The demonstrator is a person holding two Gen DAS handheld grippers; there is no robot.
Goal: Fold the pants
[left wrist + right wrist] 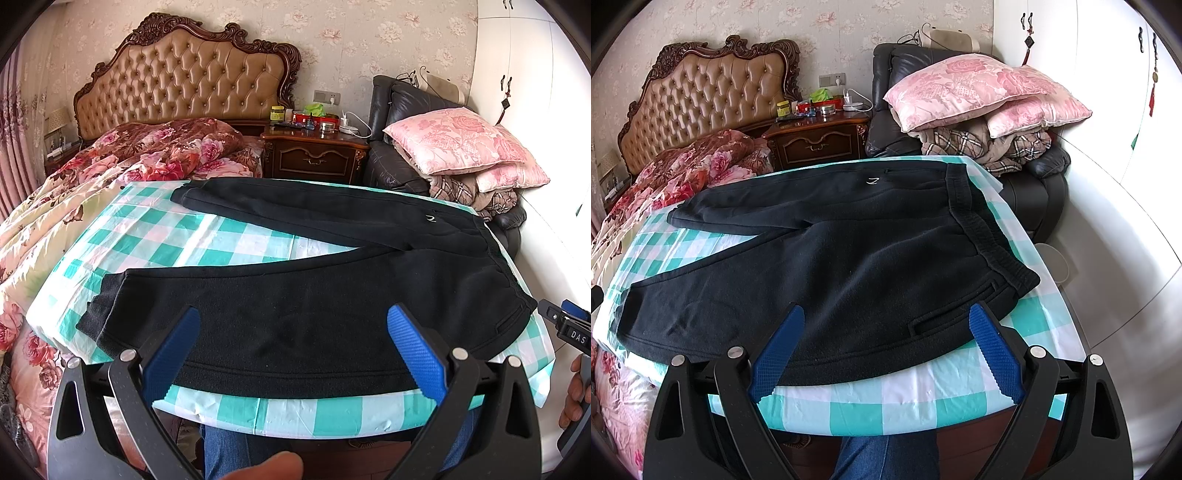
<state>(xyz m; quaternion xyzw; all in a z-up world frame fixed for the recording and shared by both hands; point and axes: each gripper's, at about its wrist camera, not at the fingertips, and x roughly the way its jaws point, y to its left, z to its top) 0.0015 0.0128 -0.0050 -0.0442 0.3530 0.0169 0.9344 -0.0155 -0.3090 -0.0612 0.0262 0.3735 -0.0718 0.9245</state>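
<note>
Black fleece pants [303,295] [827,266] lie spread flat on a table covered with a green-and-white checked cloth [221,236] [923,391]. The waistband is at the right and the two legs fan out to the left. My left gripper [293,321] hovers open above the near leg, at the table's front edge. My right gripper [886,325] is open too, above the hip and pocket area near the waistband. Neither touches the fabric. The right gripper's tip [565,321] also shows at the right edge of the left wrist view, with a hand [574,391] behind it.
A bed with floral quilts [92,184] lies left of the table. A wooden nightstand [314,155] with small items stands behind. A black leather armchair [1041,173] piled with pink pillows [979,88] sits behind to the right. White wardrobe doors [1089,92] are at right. Jeans-clad legs [886,458] are below the table edge.
</note>
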